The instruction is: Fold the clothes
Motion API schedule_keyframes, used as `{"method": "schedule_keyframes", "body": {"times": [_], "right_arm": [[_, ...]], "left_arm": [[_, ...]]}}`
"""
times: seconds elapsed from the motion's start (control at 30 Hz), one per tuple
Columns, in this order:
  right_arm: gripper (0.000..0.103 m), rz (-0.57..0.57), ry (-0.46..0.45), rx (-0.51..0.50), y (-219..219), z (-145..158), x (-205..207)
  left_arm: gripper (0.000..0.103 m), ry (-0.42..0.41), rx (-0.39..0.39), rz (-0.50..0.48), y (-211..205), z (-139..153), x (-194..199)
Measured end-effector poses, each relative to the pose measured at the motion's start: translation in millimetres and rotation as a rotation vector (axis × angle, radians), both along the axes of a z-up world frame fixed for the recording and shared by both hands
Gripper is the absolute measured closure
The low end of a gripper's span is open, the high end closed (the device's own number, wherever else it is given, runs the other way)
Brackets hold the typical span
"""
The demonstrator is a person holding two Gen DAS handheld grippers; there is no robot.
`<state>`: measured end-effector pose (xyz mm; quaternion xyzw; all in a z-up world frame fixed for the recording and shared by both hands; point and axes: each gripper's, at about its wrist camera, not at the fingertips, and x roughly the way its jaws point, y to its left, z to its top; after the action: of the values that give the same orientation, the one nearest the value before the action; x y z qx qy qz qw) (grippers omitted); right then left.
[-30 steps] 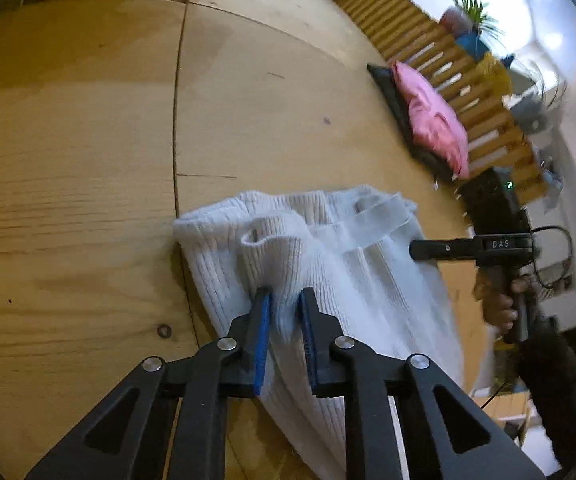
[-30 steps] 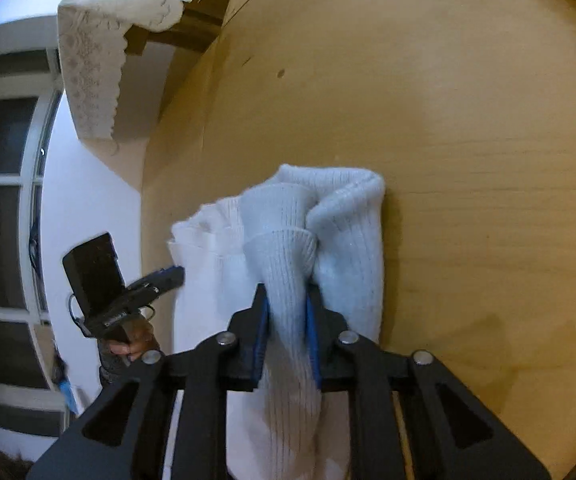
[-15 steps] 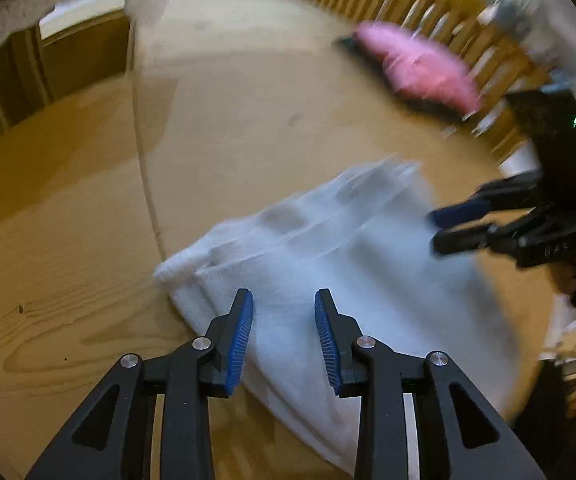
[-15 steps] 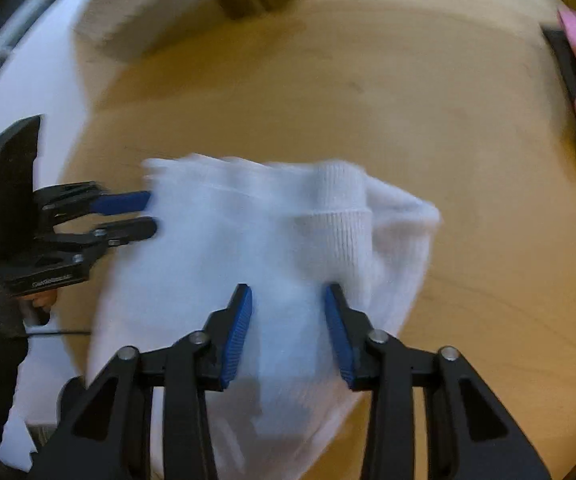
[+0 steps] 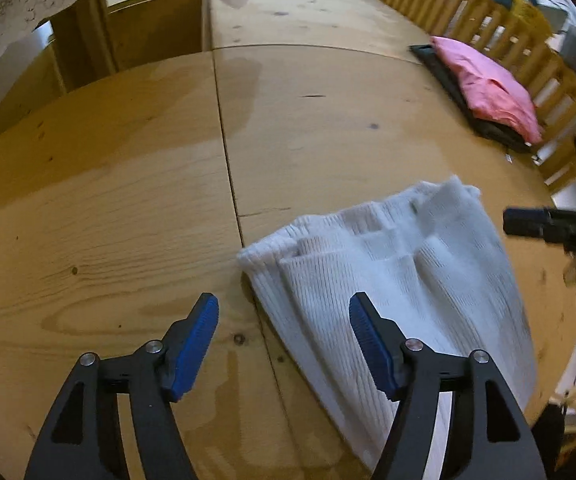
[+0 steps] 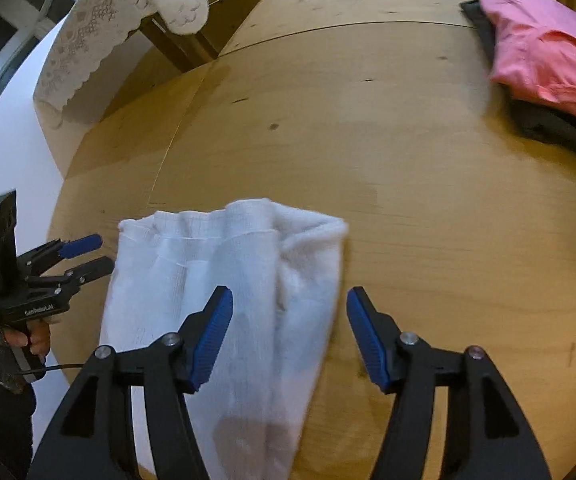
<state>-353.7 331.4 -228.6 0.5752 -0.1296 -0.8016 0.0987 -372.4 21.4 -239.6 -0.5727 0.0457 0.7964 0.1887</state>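
white knit garment [image 5: 400, 280] lies folded on the wooden bench [image 5: 107, 200], ribbed weave, soft rounded folds at its far end. my left tongs [image 5: 283, 344] have just been opening and stand wide above its near corner, blue ridged pads clear of the cloth. my right tongs [image 6: 288, 336] have also just opened, wide, with a fold between the pads but not pressed. right view shows my left hand [image 6: 27, 336] on its black handle and lace cloth [image 6: 99, 28] on the far side. pink garment [image 5: 488, 84] sits on a dark one at the bench edge.
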Motion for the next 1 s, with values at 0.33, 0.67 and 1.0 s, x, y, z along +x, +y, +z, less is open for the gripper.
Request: {"method": "schedule_keyframes", "body": {"times": [0.33, 0.67, 1.0], "right_arm": [[0.032, 0.044, -0.061, 0.077, 4, -17, -17], [0.031, 0.012, -0.072, -0.133, 9, -17, -37], [0.031, 0.085, -0.125, -0.108, -10, -31, -46]], "left_arm": [[0.029, -0.033, -0.015, 0.006, 12, -22, -17], [0.03, -0.081, 0.062, 0.006, 7, -33, -24], [0.031, -0.132, 0.118, 0.01, -2, -27, -29]]}}
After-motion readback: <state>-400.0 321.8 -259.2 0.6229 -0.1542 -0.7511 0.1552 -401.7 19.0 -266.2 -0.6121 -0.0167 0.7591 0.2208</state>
